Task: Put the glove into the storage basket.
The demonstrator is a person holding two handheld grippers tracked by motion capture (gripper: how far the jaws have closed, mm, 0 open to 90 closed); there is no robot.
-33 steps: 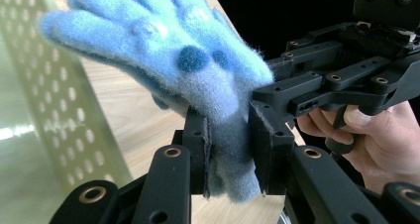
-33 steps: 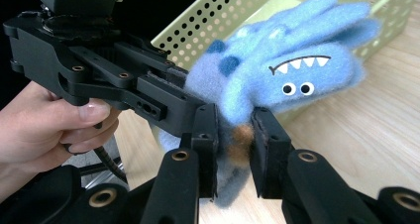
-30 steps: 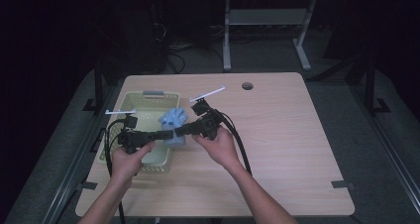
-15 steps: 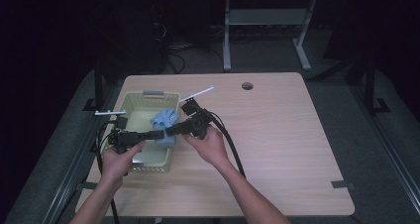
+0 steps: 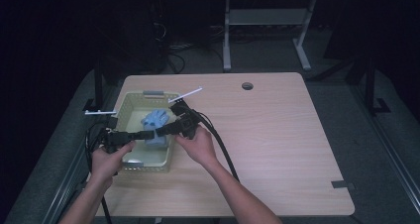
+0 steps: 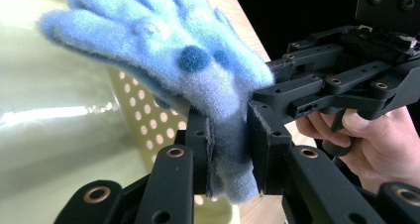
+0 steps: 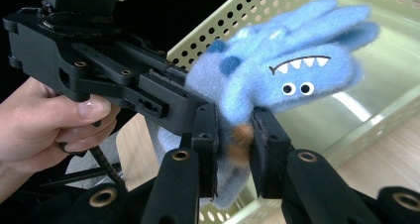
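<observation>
A fuzzy blue glove point(image 5: 154, 121) with darker blue spots and a monster face hangs over the pale green perforated basket point(image 5: 130, 101), held from both sides. My left gripper point(image 5: 148, 134) is shut on the glove's cuff point(image 6: 229, 159); its jaws pinch the cuff while the fingers of the glove point(image 6: 148, 35) spread up and away. My right gripper point(image 5: 159, 132) comes from the other side, also shut on the glove point(image 7: 277, 80) at its cuff, below the white teeth and eyes. Each gripper view shows the other gripper and the hand holding it close by.
The basket sits at the left of the wooden table point(image 5: 277, 135); its holed wall point(image 7: 218, 21) stands close behind the glove. A round cable hole point(image 5: 247, 85) lies at the table's far edge. Black cables point(image 5: 223, 144) trail toward the near edge. Dark floor surrounds the table.
Both hands have carried the glove leftward, from over the basket's right rim to above its inside. Both grips on the cuff hold as before.
</observation>
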